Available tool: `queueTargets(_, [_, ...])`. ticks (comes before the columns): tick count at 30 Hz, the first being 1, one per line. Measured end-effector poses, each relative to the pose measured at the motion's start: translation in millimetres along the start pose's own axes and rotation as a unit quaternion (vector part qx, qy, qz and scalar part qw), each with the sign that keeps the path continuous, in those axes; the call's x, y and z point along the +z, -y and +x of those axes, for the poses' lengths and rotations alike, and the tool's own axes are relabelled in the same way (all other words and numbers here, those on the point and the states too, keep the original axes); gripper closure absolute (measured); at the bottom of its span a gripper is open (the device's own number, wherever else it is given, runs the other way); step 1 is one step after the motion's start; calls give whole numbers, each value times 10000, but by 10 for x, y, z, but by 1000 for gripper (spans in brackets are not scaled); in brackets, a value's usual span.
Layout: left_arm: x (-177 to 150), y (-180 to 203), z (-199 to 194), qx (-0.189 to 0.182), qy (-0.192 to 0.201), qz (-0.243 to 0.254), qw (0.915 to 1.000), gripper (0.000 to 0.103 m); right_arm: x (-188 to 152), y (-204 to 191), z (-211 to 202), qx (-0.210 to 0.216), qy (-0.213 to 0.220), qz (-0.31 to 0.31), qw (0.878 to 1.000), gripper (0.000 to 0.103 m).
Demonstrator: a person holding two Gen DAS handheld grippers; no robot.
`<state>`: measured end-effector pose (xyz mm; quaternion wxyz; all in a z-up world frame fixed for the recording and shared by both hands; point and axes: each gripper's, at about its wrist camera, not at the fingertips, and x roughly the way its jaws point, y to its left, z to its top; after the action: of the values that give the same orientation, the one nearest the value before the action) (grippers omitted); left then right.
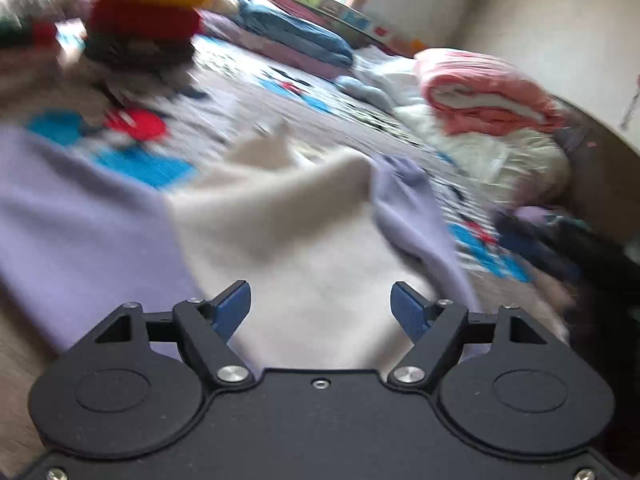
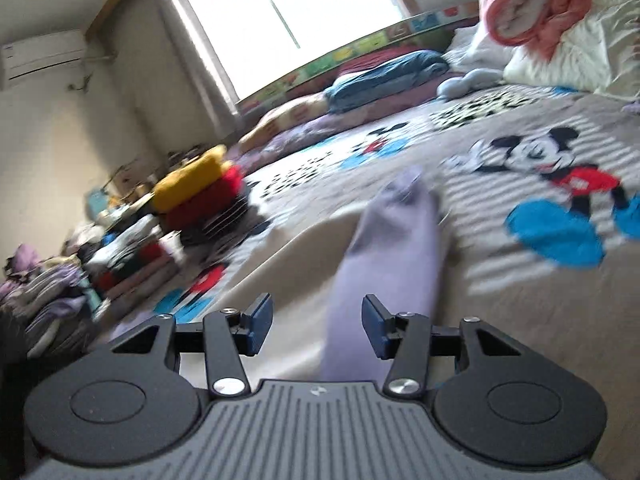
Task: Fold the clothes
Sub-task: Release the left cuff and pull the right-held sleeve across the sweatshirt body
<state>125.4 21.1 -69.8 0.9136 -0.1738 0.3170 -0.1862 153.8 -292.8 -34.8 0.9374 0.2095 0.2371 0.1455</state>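
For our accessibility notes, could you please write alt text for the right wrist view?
The open right gripper hovers over a lilac and cream garment on a Mickey Mouse bedspread, its jaws holding nothing. To the left stands a stack of folded clothes, yellow on top, with a bright window behind.

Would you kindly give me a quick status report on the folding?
Left tool open, right tool open, both empty. Lilac-and-cream garment lies unfolded on the bed beneath them. Folded stack well aside, nothing in the way.
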Motion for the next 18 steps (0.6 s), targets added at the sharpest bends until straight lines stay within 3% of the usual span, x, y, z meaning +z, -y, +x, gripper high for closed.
queueTargets(5, [-95, -45, 219, -345, -181, -302, 9988, 26, 367, 220, 386, -454, -76, -366, 9983, 52])
queueTargets(8, [-106, -58, 274, -472, -140, -214, 9986, 24, 538, 294, 674, -597, -184, -529, 9966, 52])
queueTargets(14, [-102, -26, 327, -520, -188, -86, 9984, 13, 790, 353, 1226, -773, -427, -939, 9917, 53])
queueTargets(18, [-106, -1, 343, -533, -226, -6, 9983, 13, 882, 376, 1513, -917, -623, -1168, 9869, 53])
